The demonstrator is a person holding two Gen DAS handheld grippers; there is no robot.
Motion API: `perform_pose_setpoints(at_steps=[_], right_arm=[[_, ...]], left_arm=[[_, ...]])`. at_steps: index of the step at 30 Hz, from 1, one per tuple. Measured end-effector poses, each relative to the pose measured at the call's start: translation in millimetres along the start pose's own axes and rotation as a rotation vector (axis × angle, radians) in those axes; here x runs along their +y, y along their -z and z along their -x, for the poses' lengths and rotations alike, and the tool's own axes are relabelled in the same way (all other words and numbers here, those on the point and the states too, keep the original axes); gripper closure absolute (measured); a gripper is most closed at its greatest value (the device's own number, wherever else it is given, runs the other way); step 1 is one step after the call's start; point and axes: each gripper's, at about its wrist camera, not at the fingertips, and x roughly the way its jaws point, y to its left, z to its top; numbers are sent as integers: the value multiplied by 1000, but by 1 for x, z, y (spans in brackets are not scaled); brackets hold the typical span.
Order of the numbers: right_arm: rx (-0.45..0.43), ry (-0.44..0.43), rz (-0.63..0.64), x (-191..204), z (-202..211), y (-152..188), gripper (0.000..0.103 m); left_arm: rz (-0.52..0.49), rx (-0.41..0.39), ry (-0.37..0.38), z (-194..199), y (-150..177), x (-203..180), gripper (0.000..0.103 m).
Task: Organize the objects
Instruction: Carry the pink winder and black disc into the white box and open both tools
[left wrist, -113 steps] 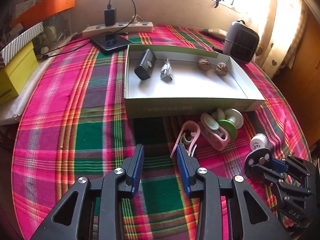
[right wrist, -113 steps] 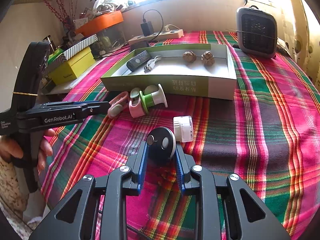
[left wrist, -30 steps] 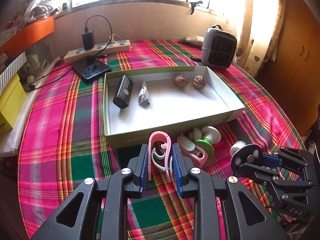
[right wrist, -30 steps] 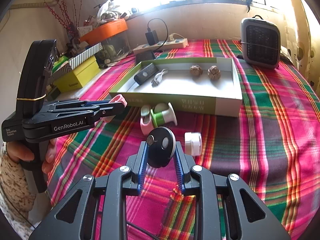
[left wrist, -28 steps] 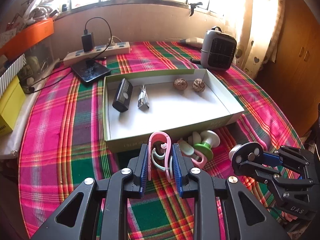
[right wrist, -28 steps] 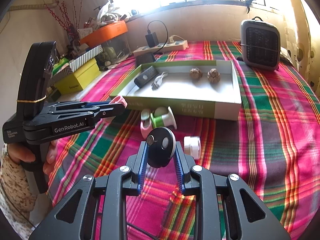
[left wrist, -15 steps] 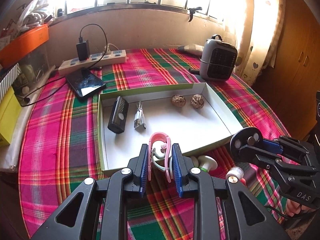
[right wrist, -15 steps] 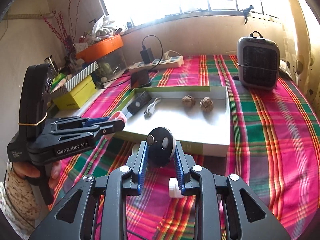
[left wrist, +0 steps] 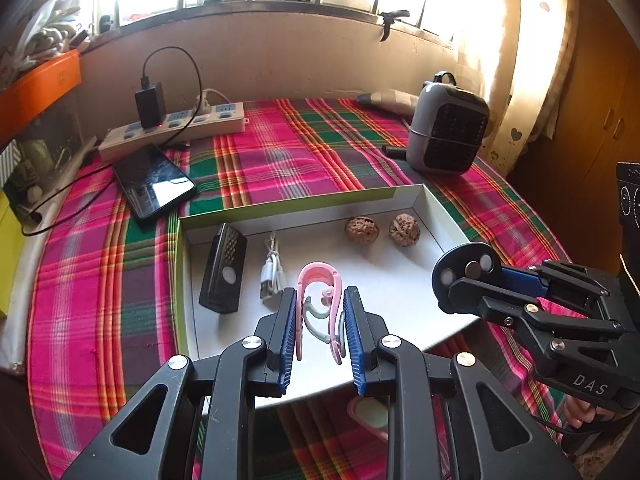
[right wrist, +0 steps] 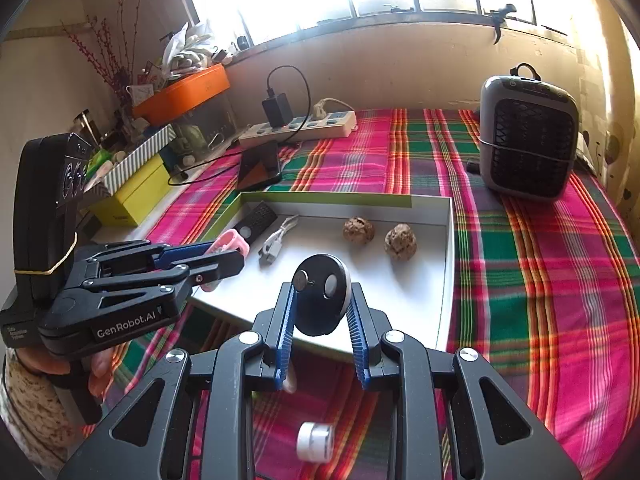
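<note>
My left gripper (left wrist: 320, 312) is shut on a pink clip (left wrist: 318, 280) and holds it above the front of the open white box (left wrist: 404, 196). My right gripper (right wrist: 321, 308) is shut on a black disc (right wrist: 321, 306) and holds it over the box's front right part (right wrist: 448, 280). The disc also shows in the left wrist view (left wrist: 466, 276), and the pink clip shows in the right wrist view (right wrist: 232, 242). The box holds a black remote (left wrist: 224, 268), a white cable (left wrist: 272, 276) and two walnuts (left wrist: 362, 230).
A small white cylinder (right wrist: 316, 442) and a pink-and-white item (left wrist: 370, 412) lie on the plaid cloth in front of the box. A grey heater (right wrist: 528, 136), a phone (left wrist: 154, 184) and a power strip (left wrist: 172, 128) stand behind it. A yellow box (right wrist: 132, 192) is at the left.
Both grippers rose from the cloth and moved forward over the box, each carrying its object. The items left on the cloth have dropped below the fingers.
</note>
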Motion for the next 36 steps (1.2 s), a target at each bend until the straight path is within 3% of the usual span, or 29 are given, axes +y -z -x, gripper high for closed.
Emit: perform_pose_setpoints(at_steps=[16, 36], right_arm=[[87, -4, -17, -22, -47, -21, 76], [140, 28, 5, -24, -75, -25, 76]], left_arm=[[-2, 69, 2, -50, -22, 10, 82], [1, 100, -32, -76, -30, 13, 82]])
